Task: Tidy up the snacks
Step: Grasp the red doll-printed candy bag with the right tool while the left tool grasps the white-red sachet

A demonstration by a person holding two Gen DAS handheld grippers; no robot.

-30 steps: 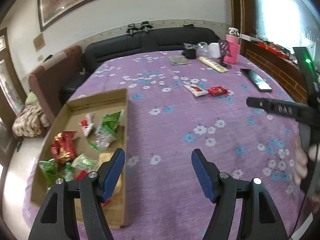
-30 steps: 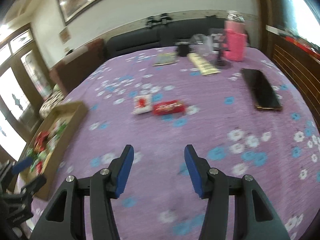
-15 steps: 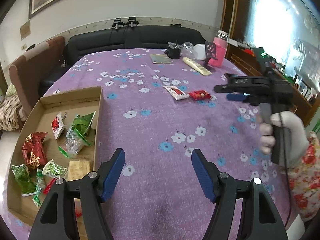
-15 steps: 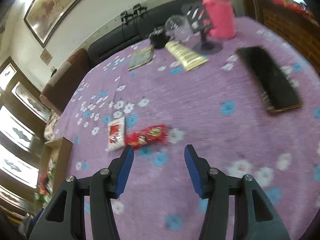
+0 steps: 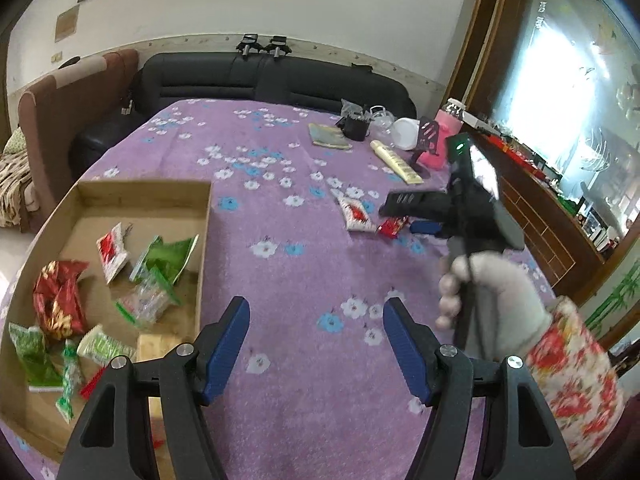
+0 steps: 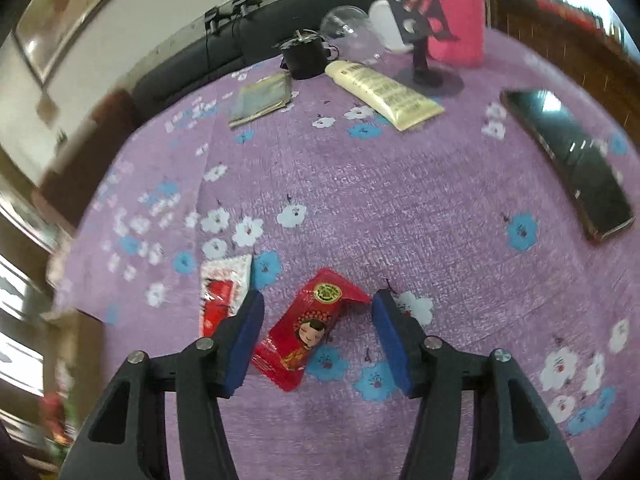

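Seen from the left wrist, the left tool (image 5: 316, 340) hangs wide open and empty over the purple floral tabletop (image 5: 280, 264), the cardboard box (image 5: 206, 216) of snacks at its near left. From the right wrist, the right tool (image 6: 316, 336) is closing around a red snack packet (image 6: 308, 328), pads not yet touching; light, crinkly, likely slippery, best pinched across its middle. Its print is unreadable.
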